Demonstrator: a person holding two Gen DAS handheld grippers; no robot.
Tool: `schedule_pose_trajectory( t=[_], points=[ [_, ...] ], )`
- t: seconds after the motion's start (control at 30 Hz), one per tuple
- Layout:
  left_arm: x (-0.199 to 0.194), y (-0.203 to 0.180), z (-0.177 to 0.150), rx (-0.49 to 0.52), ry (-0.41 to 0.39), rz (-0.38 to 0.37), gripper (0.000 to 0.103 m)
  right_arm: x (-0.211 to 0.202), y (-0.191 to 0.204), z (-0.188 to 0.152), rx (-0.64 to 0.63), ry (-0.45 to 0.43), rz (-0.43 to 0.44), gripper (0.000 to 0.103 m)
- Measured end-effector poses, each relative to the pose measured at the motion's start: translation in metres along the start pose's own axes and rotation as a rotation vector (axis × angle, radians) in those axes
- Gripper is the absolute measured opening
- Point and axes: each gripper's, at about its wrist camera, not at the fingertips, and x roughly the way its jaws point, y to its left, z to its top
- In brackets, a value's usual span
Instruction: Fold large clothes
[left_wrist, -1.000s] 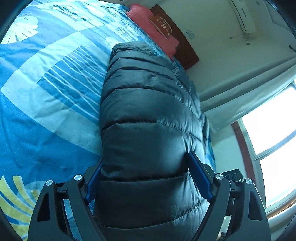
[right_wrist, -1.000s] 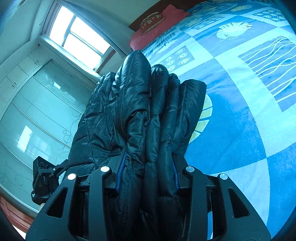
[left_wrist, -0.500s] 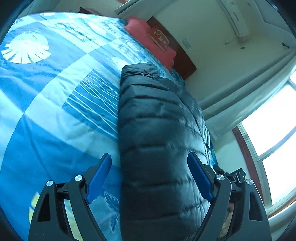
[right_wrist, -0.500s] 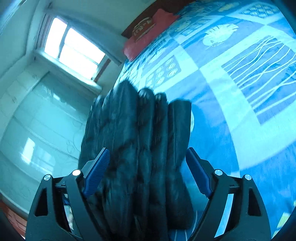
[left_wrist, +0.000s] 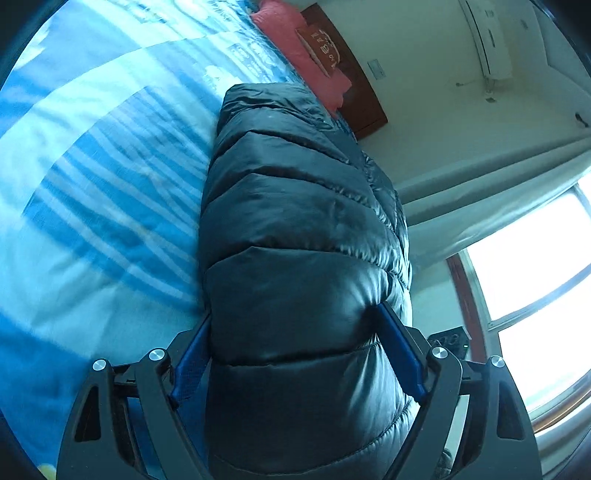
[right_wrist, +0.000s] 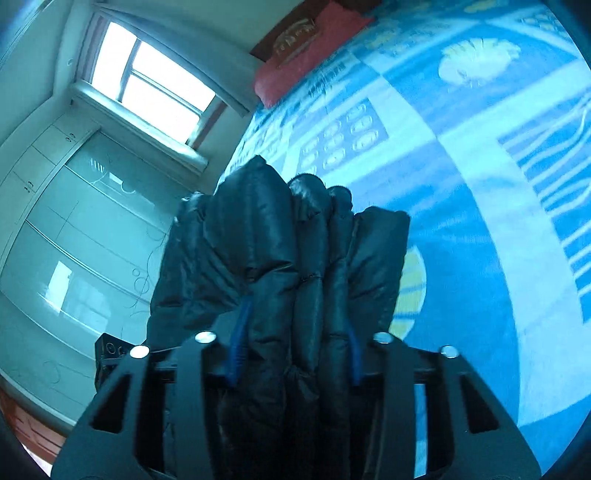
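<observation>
Right claw (right_wrist: 295, 350) has just been closing, now clamping again on the folded black quilted puffer jacket (right_wrist: 280, 258); left claw (left_wrist: 295, 354) w/ wide jaws is pressing its bulk (left_wrist: 303, 236). Slick, springy fill is prob. resisting, so layers could be slipping out and unfolding onto the blue patterned bed (left_wrist: 92, 184).

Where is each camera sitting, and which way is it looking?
Left wrist: sits on the left gripper, looking along its fingers, which squeeze the wide side of the folded black puffer jacket on the blue bedspread.
Right wrist: sits on the right gripper, which has just closed on the jacket's stacked folds.
Both show the jacket, bedspread, red pillow, window.
</observation>
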Motion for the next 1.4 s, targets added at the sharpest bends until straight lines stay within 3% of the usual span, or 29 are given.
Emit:
schedule_pose_trajectory(
  t=[0.2,0.37,0.53,0.87,1.4],
  points=[
    [0.024,-0.017,0.026,0.075,0.001,0.065,0.081,0.011,-0.006,0.022,0.019,-0.04,-0.009,0.033],
    [0.037,-0.017,0.03,0.109,0.009,0.127,0.08,0.025,-0.022,0.025,0.044,-0.032,-0.011,0.034],
    [0.037,-0.012,0.024,0.113,0.008,0.127,0.081,0.029,-0.034,0.02,0.091,-0.031,0.026,0.037],
    [0.036,-0.019,0.024,0.127,0.007,0.162,0.081,0.03,-0.033,0.024,0.09,-0.025,-0.001,0.04],
    [0.022,-0.041,0.015,0.196,-0.013,0.271,0.081,0.018,-0.04,0.019,0.136,-0.035,-0.037,0.067]
  ],
)
